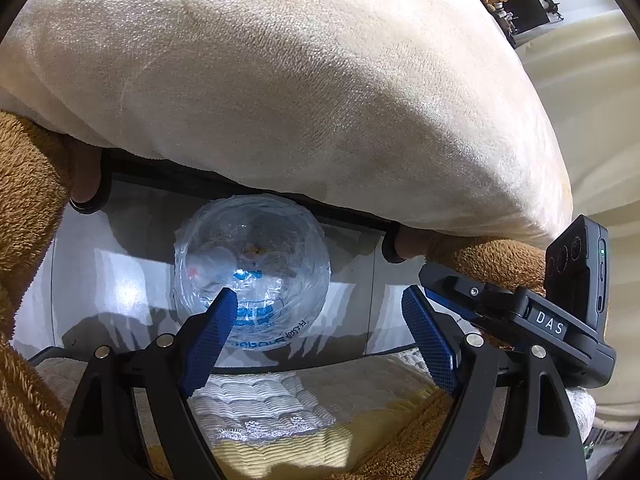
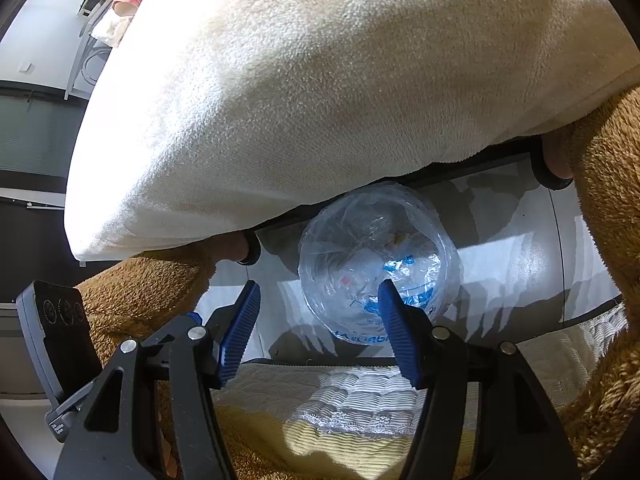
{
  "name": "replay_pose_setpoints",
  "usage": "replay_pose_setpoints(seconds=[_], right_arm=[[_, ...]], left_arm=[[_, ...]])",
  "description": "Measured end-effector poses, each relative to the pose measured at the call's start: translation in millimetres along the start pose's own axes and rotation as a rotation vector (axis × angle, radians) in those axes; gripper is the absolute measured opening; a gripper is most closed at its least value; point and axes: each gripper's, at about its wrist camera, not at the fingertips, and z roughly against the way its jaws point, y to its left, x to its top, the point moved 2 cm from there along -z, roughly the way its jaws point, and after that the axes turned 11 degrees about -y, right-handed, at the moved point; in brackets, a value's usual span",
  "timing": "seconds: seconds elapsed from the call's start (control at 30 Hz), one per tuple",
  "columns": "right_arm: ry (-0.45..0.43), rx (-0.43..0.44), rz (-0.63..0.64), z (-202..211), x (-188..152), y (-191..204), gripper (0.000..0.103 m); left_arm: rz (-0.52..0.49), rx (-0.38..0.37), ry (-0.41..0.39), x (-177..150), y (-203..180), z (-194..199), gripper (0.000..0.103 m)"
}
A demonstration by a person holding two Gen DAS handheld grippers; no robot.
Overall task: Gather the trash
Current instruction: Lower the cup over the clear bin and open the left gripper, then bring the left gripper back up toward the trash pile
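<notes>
A round bin lined with a clear plastic bag [image 1: 252, 268] with blue print stands on the grey floor below me; it also shows in the right wrist view [image 2: 376, 264]. Some small scraps lie in its bottom. My left gripper [image 1: 320, 312] is open and empty above the bin's near rim. My right gripper [image 2: 320, 308] is open and empty, its right finger over the bin's near edge. The right gripper's body [image 1: 520, 312] shows at the right of the left wrist view.
A large cream cushion [image 1: 280, 80] fills the upper half of both views and overhangs the bin. Brown fuzzy sleeves [image 2: 608, 200] frame the sides. A white and yellow ribbed mat [image 1: 264, 408] lies under the grippers.
</notes>
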Motion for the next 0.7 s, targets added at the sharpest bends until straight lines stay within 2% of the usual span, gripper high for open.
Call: replay_pose_setpoints(seconds=[0.3,0.47,0.7], right_arm=[[-0.038,0.034,0.031,12.1,0.4,5.8,0.061],[-0.112,0.106,0.093,34.8,0.7,15.3,0.061],[-0.269,0.208,0.221,80.4,2.8,33.7,0.061]], left_arm=[[-0.035,-0.040,-0.058,2.4,-6.2,14.2,0.083],[-0.086,-0.084,-0.128,4.6,-15.9,31.4,0.083],[-0.178,-0.153,-0.275,10.7,-31.7,67.5,0.083]])
